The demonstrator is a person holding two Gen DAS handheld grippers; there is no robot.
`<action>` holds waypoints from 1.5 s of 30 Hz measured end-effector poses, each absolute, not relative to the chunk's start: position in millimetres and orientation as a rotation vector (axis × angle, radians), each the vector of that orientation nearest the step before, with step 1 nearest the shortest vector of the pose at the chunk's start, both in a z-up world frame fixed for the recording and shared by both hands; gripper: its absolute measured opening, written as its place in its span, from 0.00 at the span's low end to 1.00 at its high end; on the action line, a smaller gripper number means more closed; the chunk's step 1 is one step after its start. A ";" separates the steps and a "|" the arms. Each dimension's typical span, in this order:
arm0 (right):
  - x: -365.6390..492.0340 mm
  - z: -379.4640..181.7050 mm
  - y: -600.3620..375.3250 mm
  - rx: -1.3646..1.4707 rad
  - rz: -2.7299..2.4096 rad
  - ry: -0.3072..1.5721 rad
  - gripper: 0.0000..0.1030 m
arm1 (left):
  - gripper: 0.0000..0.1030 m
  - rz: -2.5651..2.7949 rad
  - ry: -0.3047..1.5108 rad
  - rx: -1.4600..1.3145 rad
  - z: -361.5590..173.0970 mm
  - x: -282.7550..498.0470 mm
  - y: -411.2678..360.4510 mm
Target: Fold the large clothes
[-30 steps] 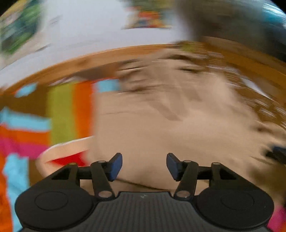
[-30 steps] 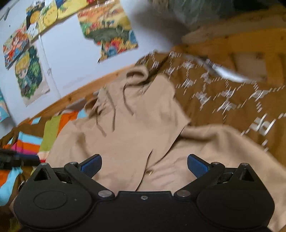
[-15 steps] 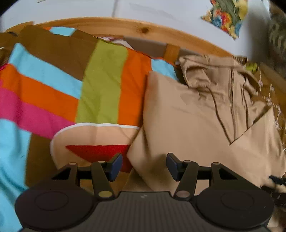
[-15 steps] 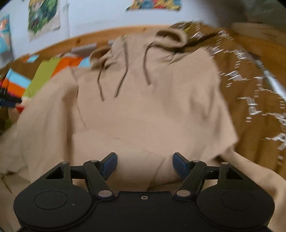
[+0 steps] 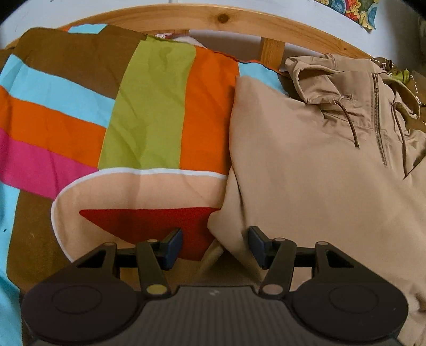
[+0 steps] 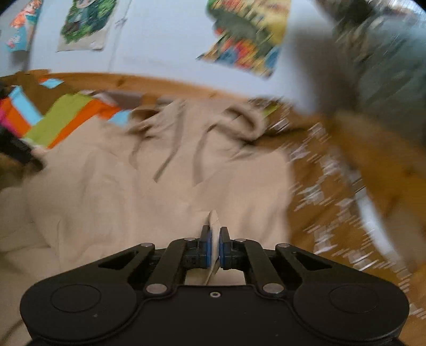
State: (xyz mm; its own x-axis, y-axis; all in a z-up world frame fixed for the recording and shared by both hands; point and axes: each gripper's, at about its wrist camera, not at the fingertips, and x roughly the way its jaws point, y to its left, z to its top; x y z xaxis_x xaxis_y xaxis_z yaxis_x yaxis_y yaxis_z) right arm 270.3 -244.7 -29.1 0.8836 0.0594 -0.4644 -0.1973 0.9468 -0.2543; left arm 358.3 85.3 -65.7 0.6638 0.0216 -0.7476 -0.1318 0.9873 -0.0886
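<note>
**A:** Tan hoodie is spread on the striped bedspread. What changed?

**B:** right gripper just snapped from wide open to clamped on a fabric edge. left gripper hasn't budged, jaws apart over the hoodie's corner. Fold's starting, I reckon.

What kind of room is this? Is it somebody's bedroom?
Probably a bedroom: a tan hoodie lies on a bed with a colourful striped blanket, a wooden bed frame behind it, and bright posters on the wall.
</note>
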 end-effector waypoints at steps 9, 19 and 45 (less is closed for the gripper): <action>274.0 -52.7 -251.9 -0.256 0.139 0.572 0.31 | 0.62 0.042 0.654 -0.094 -35.0 374.3 69.2; 270.1 -84.9 -228.5 -0.308 0.287 0.690 0.49 | 0.69 0.132 0.679 -0.097 -74.1 405.0 53.2; 635.2 34.8 -315.5 0.378 0.087 0.647 0.64 | 0.84 -0.416 0.591 -0.376 -49.4 419.5 -0.5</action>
